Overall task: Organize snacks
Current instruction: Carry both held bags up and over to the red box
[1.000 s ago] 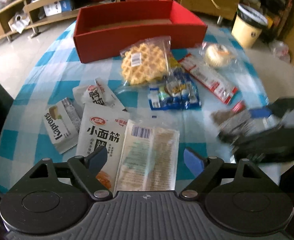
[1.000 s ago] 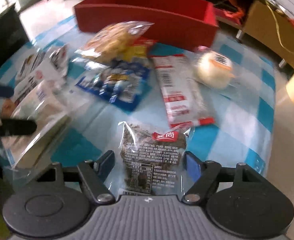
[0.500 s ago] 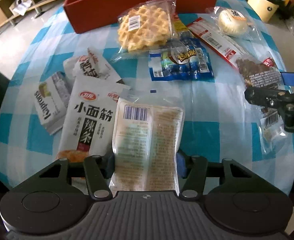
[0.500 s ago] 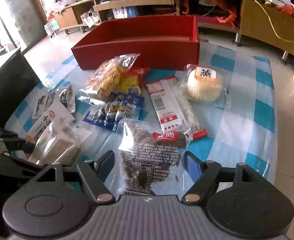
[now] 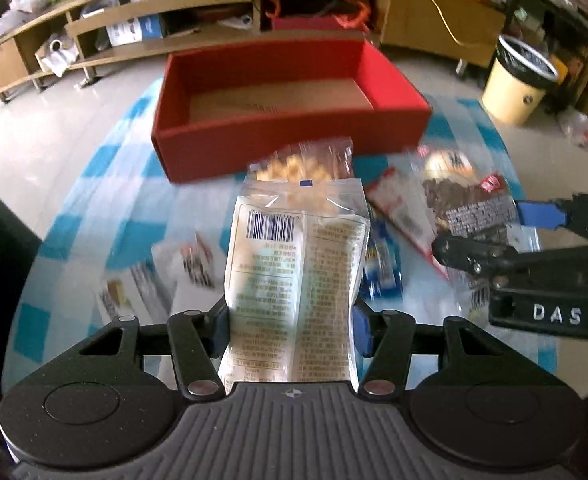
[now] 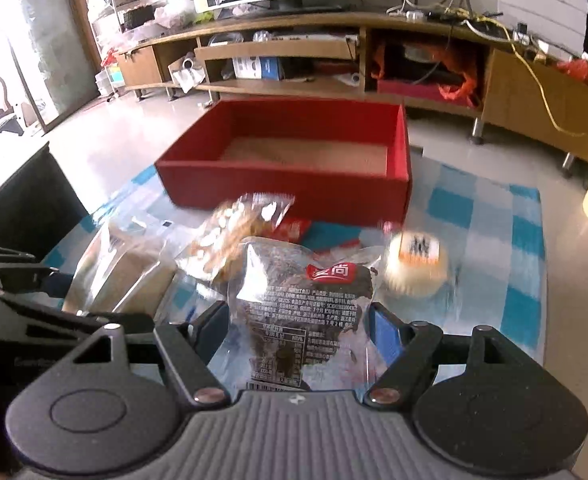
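An open box is set at the far side of the table; snack packets, among them a waffle pack and a bun, are spread before it, a bin beyond on the right.

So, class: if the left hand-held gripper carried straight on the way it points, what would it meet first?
Probably the waffle packet on the table, just before the red box; depth is unclear. The left hand-held gripper holds a pale snack packet.

Checked table, red box, snacks
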Tool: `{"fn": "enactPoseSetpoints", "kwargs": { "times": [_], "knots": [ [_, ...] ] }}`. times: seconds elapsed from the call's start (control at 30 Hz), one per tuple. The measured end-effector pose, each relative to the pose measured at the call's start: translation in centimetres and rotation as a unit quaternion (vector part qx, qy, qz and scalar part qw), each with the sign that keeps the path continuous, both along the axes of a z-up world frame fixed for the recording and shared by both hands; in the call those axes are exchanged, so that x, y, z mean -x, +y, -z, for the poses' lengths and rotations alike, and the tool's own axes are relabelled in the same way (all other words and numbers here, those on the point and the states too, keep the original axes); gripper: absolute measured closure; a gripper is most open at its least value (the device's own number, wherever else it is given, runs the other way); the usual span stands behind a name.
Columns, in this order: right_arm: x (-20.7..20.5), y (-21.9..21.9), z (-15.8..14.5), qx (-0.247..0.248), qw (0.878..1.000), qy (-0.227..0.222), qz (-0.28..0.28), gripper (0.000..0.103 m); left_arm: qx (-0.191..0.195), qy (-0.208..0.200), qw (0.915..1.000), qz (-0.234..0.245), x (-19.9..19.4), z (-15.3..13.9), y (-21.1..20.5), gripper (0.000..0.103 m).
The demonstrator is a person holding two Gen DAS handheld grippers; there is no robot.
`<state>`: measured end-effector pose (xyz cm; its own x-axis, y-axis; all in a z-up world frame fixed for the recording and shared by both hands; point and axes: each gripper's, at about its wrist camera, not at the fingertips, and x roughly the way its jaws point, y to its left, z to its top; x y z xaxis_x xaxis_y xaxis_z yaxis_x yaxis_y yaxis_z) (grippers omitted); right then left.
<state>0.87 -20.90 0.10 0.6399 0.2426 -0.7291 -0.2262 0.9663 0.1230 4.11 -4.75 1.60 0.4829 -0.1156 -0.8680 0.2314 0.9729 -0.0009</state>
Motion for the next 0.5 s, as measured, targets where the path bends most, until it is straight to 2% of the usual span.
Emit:
{"fn": "enactPoseSetpoints", "kwargs": {
  "times": [0.5],
  "knots": [
    [-4.6, 0.3, -2.8, 0.036, 0.998, -0.053, 0.014, 0.029, 0.031, -0.030, 0.9988, -0.025, -4.8, -1.8, 0.0, 0.039]
  ]
}}
